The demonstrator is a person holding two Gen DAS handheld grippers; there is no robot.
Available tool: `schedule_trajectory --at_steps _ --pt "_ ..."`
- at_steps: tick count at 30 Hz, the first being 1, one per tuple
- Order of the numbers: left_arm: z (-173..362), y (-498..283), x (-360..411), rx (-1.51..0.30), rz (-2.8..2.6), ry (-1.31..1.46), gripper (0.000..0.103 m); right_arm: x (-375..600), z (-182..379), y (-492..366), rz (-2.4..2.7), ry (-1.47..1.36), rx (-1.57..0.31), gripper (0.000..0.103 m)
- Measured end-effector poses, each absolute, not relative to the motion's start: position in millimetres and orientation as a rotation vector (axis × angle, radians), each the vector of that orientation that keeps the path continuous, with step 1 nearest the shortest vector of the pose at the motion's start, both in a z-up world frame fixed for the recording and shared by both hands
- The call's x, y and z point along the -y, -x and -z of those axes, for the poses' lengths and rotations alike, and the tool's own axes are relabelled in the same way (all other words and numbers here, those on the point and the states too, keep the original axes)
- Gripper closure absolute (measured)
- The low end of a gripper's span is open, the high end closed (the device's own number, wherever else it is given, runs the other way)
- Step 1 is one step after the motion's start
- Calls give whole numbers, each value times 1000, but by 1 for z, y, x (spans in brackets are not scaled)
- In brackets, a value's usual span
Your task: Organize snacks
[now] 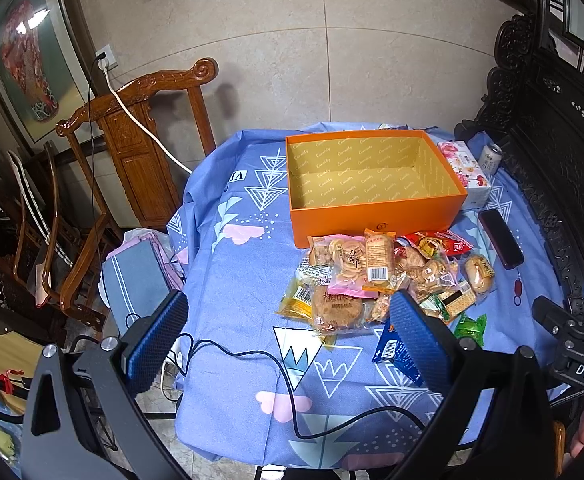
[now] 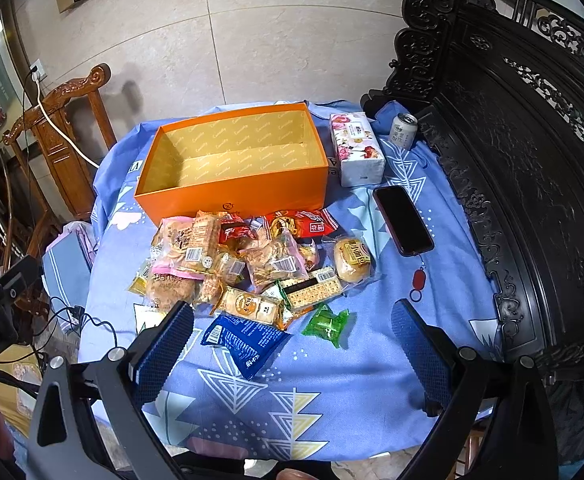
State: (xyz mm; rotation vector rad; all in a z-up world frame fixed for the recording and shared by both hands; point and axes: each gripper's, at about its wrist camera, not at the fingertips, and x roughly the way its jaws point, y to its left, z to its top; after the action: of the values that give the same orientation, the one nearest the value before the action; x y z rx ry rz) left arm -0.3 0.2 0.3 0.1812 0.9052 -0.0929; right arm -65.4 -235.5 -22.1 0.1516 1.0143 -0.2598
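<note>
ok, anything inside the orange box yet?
No. The orange box shows only its bare yellow lining on the floor and far walls. Its near wall hides a strip of floor along the front. The snack pile lies outside, against that wall.

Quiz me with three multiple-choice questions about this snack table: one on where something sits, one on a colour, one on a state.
1. Where is the snack pile?
A. inside the box
B. on the cloth in front of the box
C. on the chair

2. What colour is the box outside?
A. orange
B. green
C. white

3. How is the box now?
A. lidded
B. open and empty
C. half full

Answers: 1 B, the packets lie on the blue tablecloth before its front wall. 2 A, its walls are orange. 3 B, its bare floor shows, no lid.
</note>
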Motion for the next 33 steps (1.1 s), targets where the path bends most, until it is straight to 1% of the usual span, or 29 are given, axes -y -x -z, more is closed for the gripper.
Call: schedule_trajectory --at_steps 33 --pt "-7 -1 -1 -904 98 -186 4 238 24 61 264 -144 -1017 3"
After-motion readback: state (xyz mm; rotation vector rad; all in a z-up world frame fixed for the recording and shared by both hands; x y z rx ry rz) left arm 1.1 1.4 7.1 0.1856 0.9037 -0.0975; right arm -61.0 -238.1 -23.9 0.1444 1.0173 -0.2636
